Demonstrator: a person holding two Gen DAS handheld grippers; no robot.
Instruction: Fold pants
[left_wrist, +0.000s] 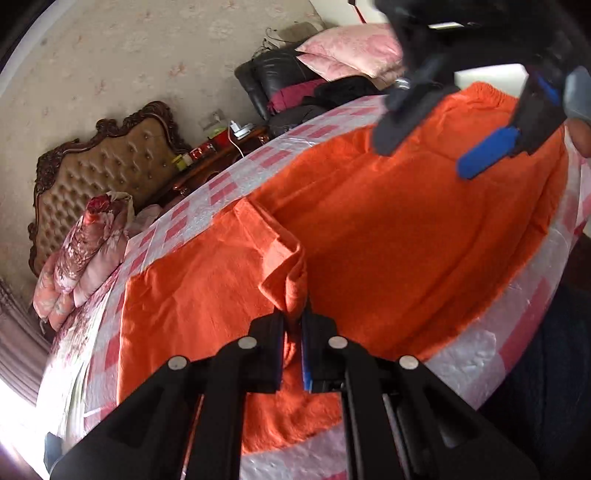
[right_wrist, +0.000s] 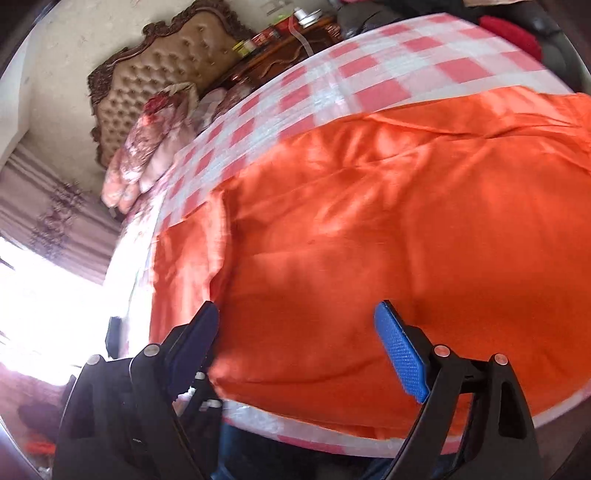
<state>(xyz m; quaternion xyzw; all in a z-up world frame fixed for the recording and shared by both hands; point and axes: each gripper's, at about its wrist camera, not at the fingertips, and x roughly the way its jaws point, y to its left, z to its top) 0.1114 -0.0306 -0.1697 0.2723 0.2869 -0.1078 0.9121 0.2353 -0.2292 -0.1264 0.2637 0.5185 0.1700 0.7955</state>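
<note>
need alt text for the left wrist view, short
The left claw is shut on a bunched fold of the orange pants, spread over a pink-checked cloth. The open right claw hovers above the waistband end.

No text, label, brand, number or sign can be read in either view. The small red tins and yellow-lidded jars (left_wrist: 192, 155) on the dark carved wooden bedside cabinet (left_wrist: 221, 157) carry printed markings, but they are too small and blurred to make out. The same red tins (right_wrist: 266, 37) appear in the right wrist view, where their white print is equally illegible.
</note>
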